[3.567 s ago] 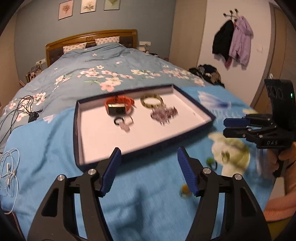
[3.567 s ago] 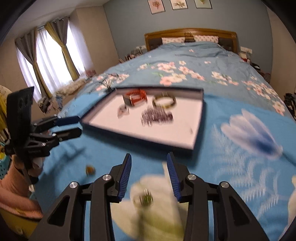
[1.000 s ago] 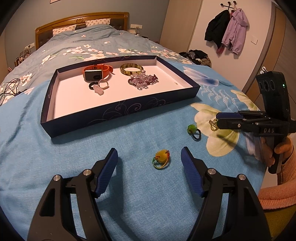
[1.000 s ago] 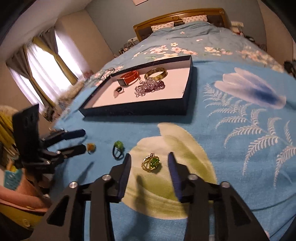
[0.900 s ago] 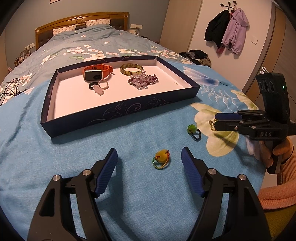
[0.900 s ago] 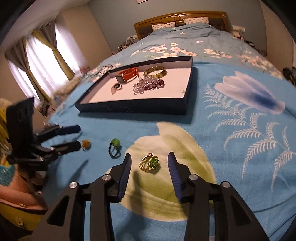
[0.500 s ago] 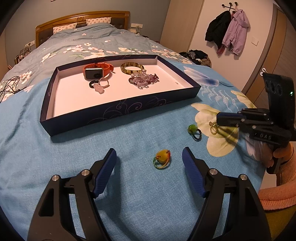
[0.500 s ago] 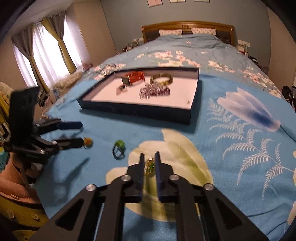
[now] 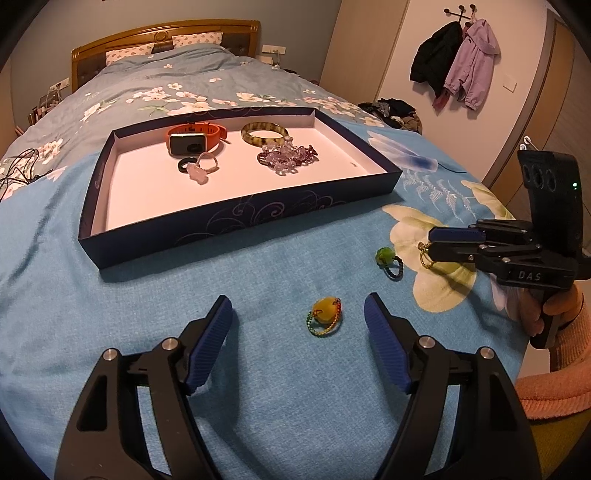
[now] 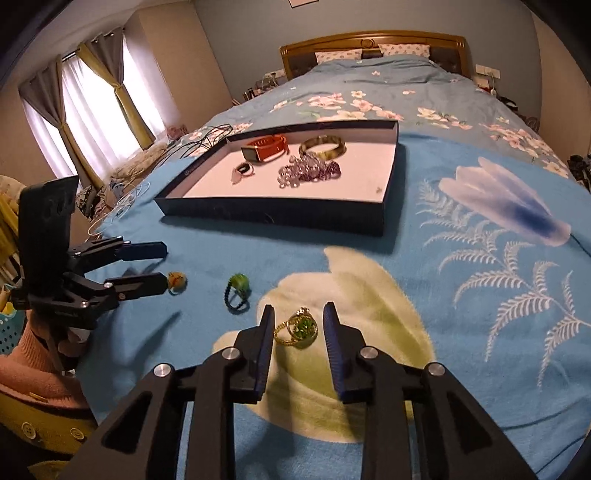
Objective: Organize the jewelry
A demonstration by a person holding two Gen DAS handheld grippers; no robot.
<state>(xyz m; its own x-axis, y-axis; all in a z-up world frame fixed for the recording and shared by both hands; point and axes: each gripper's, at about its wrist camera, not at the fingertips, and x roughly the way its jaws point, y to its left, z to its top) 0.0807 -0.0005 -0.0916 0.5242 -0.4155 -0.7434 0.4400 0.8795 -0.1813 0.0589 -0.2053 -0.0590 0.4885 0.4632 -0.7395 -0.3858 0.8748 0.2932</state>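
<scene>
A dark blue tray (image 9: 236, 218) (image 10: 280, 213) on the blue bedspread holds an orange watch (image 9: 192, 138), a green bangle (image 9: 264, 133), purple beads (image 9: 286, 158) and small rings (image 9: 197, 168). My left gripper (image 9: 297, 312) is open, its fingers either side of a yellow bead ring (image 9: 325, 315) (image 10: 176, 281). A green bead ring (image 9: 388, 258) (image 10: 236, 290) lies further right. My right gripper (image 10: 299, 328) (image 9: 428, 242) is open a little, its fingers close on both sides of a gold ring with a green stone (image 10: 299, 328) lying on the bedspread.
The bed stretches behind the tray to a wooden headboard (image 9: 162, 33). Cables (image 9: 14, 170) lie at the bed's left edge. Coats (image 9: 458, 62) hang on the right wall. Curtained windows (image 10: 92, 110) are on the left in the right wrist view.
My right gripper, shut on the gold ring half a second ago, has opened a little, and the ring lies between its fingers. The left gripper has barely moved.
</scene>
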